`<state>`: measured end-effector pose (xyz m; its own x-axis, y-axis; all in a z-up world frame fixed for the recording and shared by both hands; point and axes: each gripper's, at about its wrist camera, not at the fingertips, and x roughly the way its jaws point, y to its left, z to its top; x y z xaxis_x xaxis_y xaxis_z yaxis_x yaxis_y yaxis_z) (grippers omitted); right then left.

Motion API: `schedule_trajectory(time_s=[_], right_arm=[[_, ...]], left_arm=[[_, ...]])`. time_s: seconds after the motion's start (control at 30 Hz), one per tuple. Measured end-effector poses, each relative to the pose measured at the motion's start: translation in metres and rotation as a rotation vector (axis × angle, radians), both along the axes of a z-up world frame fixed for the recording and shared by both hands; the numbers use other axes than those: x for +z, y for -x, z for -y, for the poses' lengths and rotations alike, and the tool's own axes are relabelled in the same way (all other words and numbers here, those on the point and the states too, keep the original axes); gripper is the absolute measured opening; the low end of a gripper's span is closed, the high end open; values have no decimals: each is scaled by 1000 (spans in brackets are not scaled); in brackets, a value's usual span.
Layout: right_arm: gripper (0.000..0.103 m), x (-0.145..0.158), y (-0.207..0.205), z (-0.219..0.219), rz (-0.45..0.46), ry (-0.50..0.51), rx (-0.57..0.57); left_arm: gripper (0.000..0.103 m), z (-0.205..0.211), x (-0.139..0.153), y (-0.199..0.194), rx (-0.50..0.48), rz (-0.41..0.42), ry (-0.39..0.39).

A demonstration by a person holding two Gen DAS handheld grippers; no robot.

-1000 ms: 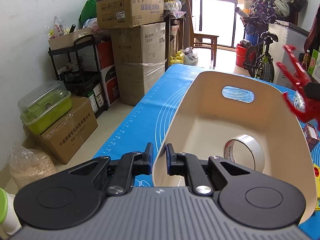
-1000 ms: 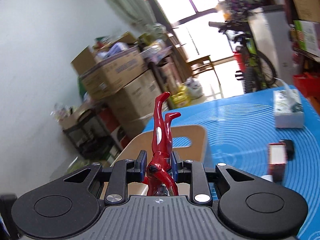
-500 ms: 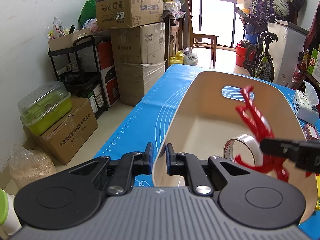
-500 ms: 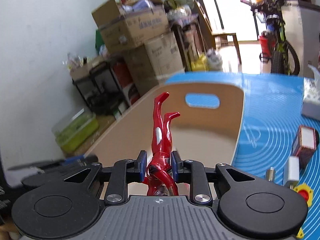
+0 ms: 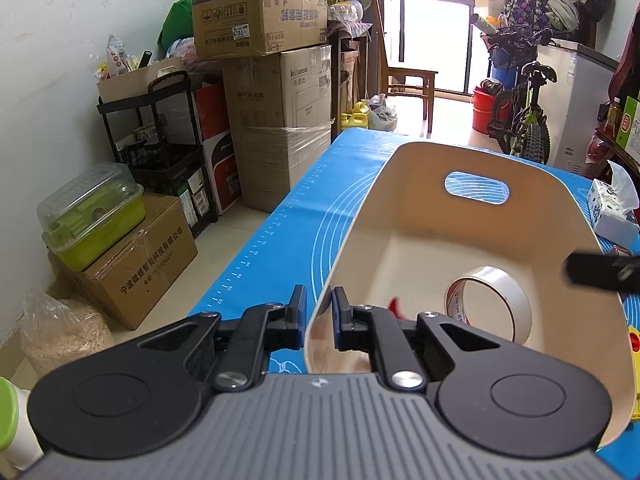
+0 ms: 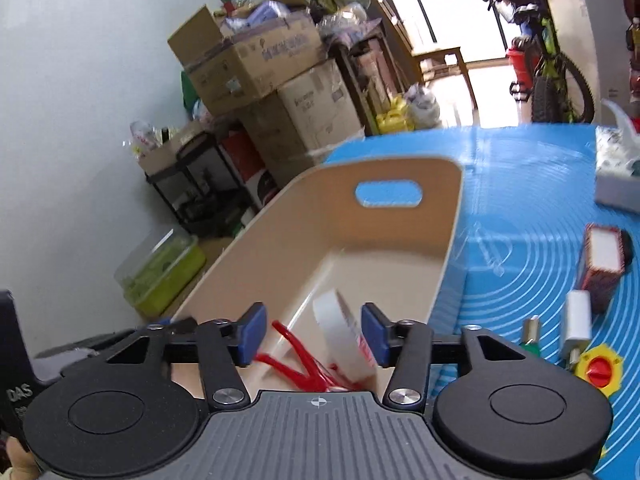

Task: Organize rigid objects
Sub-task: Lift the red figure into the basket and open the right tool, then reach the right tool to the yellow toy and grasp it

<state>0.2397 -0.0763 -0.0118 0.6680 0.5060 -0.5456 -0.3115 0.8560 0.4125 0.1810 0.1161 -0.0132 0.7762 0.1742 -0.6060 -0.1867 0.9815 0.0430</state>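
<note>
My table is covered by a blue mat printed with white circles (image 6: 516,184). On it sit a cream plastic bin with handle cut-outs (image 6: 448,248), a white tissue box (image 5: 610,216), a small red box (image 6: 602,264), a white charger plug (image 6: 578,322) and a yellow-and-red button (image 6: 598,370).

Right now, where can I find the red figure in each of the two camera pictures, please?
Left wrist view: only a small red tip of the red figure shows, low in the beige bin, behind the left gripper.
Right wrist view: it lies on the bin floor at bottom centre, below the opening right gripper, free of its pads.
Shared landmark: the white tape roll standing beside it in the bin.
</note>
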Motion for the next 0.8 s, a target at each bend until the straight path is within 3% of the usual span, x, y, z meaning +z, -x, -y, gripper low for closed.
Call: schedule_trajectory(time_s=[0.17,0.37,0.6,0.8], right_arm=[[71,20,8,28,65,-27,-64],[74,24,7,73,66,23,-194],[74,-6,2,121,-39,100,-354],[74,-39,-4,136,-126,164,-404]], left_arm=[[15,0,1,0,0,0,2],[15,0,1,1,1,0,3],[15,0,1,1,5,-1,5],[15,2,0,-1,10,0,1]])
